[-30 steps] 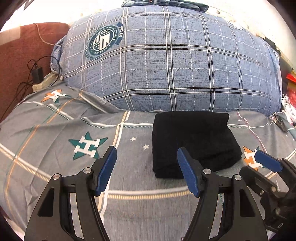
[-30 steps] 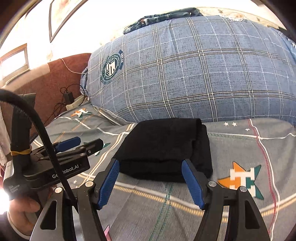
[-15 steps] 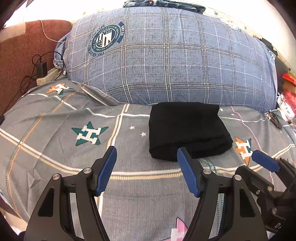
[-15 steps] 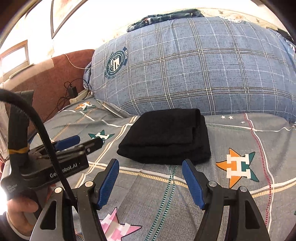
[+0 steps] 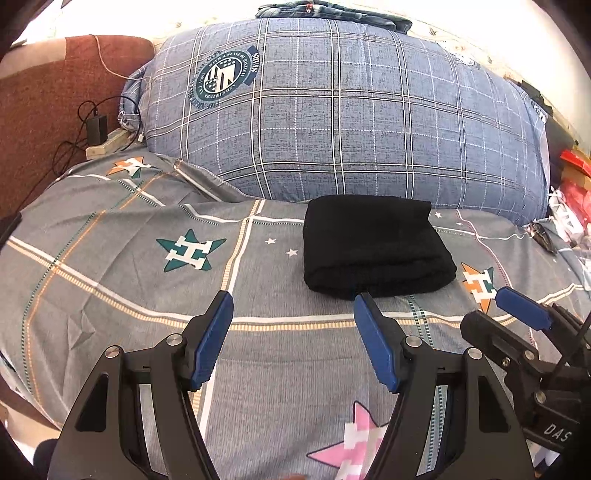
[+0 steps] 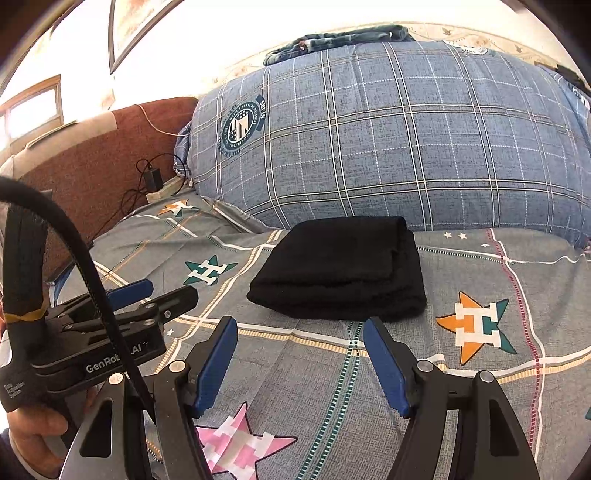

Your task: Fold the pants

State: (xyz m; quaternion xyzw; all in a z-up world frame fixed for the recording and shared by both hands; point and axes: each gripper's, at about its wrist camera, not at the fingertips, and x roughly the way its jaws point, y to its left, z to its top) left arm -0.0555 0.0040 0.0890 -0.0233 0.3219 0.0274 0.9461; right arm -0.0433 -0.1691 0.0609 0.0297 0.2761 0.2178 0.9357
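Note:
Black pants (image 5: 373,245) (image 6: 341,267) lie folded into a thick square bundle on the grey star-patterned bedsheet (image 5: 129,288) (image 6: 480,387), just in front of a big blue plaid pillow. My left gripper (image 5: 293,338) hovers open over the sheet, short of the bundle's near edge, with nothing between its blue pads. My right gripper (image 6: 300,363) is open too and also holds nothing, a little back from the bundle. Each gripper shows at the edge of the other's view.
The blue plaid pillow (image 5: 351,122) (image 6: 388,140) rises behind the pants, with a denim garment (image 5: 332,13) on top. A brown headboard (image 5: 48,107), a charger and cables (image 5: 96,127) sit at the left. Red clutter (image 5: 572,184) lies at the right edge.
Both grippers have drawn back from the folded pants, which now look smaller and farther away. More bedsheet shows in front, including a pink star. The jaws stay open.

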